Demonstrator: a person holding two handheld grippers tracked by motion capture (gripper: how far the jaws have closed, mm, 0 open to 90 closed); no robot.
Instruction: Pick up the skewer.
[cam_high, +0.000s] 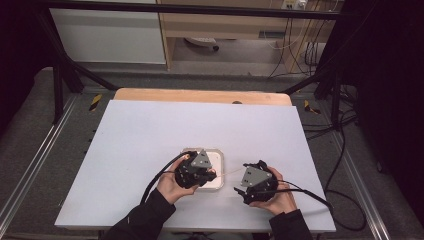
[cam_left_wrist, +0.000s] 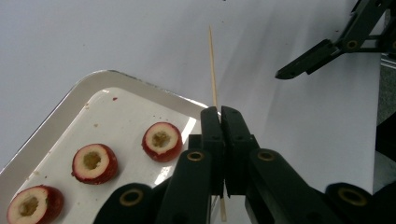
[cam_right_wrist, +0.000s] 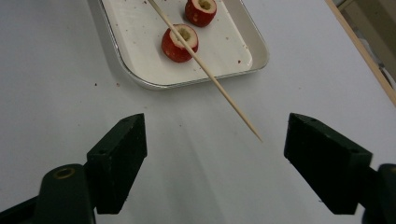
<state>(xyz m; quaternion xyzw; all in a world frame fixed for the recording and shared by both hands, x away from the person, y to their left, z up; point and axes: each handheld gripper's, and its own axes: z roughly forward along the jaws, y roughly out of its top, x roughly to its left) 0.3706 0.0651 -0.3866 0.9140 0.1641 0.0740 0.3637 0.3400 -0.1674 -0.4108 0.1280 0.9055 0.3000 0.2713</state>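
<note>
A thin wooden skewer (cam_left_wrist: 213, 70) is clamped between the jaws of my left gripper (cam_left_wrist: 220, 112), which is shut on its lower part above the corner of a white tray (cam_left_wrist: 93, 79). On the tray lie three cored red fruits (cam_left_wrist: 161, 141), (cam_left_wrist: 94, 162), (cam_left_wrist: 30, 205). In the high view the left gripper (cam_high: 212, 175) hovers over the tray (cam_high: 220, 160) with the skewer (cam_high: 230, 172) pointing right. My right gripper (cam_high: 239, 190) stands open just right of the tray. In the right gripper view the skewer (cam_right_wrist: 210, 74) slants toward the right gripper (cam_right_wrist: 219, 135), with its tip just short of the jaws. Two fruits (cam_right_wrist: 180, 43), (cam_right_wrist: 201, 10) lie on the tray (cam_right_wrist: 140, 81).
The white table top (cam_high: 150, 140) spreads around the tray, with a wooden edge (cam_high: 200, 95) at the far side. Black cables trail from both grippers toward the table's front and right. One jaw of the right gripper (cam_left_wrist: 308, 58) shows at upper right in the left gripper view.
</note>
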